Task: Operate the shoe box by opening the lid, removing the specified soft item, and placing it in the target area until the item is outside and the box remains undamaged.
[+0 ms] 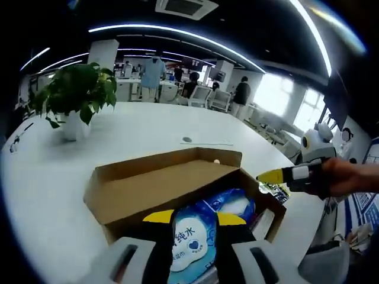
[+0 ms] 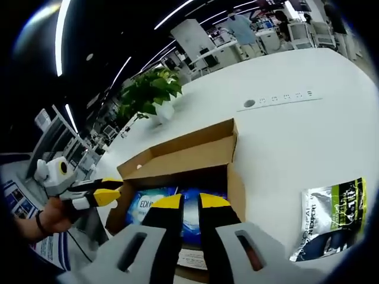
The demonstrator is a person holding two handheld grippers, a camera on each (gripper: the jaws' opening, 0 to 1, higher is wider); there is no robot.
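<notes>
The brown shoe box (image 1: 148,189) (image 2: 183,157) lies on the white table with its lid folded back. Inside lies a blue soft pack of wipes (image 1: 198,228) (image 2: 145,204). My left gripper (image 1: 195,218) stands open at the box's near edge, and the pack shows between its yellow-tipped jaws without contact. In the right gripper view a hand holds it (image 2: 108,190) at the box's left corner. My right gripper (image 2: 190,202) hovers over the pack with its jaws nearly together and nothing in them. In the left gripper view it (image 1: 273,176) hangs by the box's right corner.
A potted green plant (image 1: 74,97) (image 2: 151,92) stands on the table (image 1: 35,189) (image 2: 296,136) beyond the box. To the right of the box lies a silver and green pouch (image 2: 331,219). A white card (image 2: 192,257) sits in the box beside the pack. People and desks are far behind.
</notes>
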